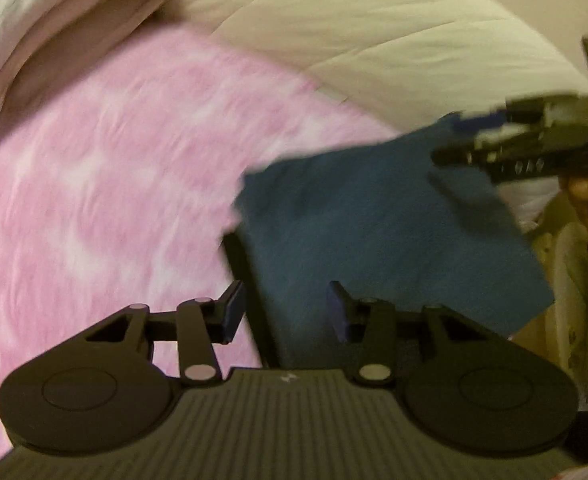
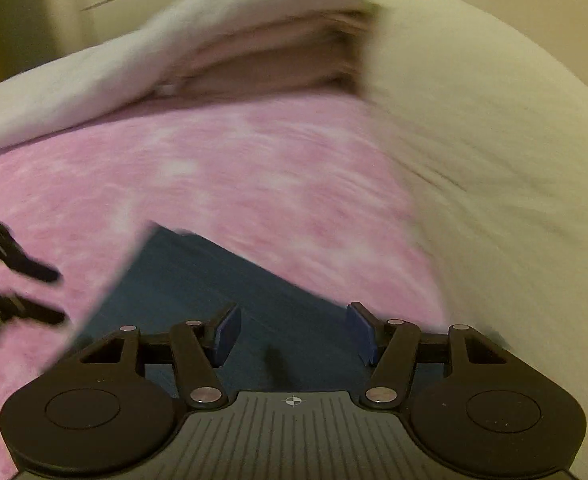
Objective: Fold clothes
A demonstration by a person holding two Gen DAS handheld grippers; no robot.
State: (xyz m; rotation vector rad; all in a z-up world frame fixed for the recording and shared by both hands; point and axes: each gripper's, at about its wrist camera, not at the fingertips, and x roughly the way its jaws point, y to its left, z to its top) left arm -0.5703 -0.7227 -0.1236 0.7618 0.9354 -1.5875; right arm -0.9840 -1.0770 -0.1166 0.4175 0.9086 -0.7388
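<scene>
1. Looking along the left gripper (image 1: pixel 286 308), jaws wide apart and holding nothing: one folded dark-blue cloth (image 1: pixel 381 240) flat on the pink fuzzy blanket (image 1: pixel 94 200), ahead and rightward, long axis running away up-right.
2. Looking along the right gripper (image 2: pixel 294 332), likewise spread and empty: same single cloth (image 2: pixel 198 288) directly beneath, far corner pointing up-left.
</scene>
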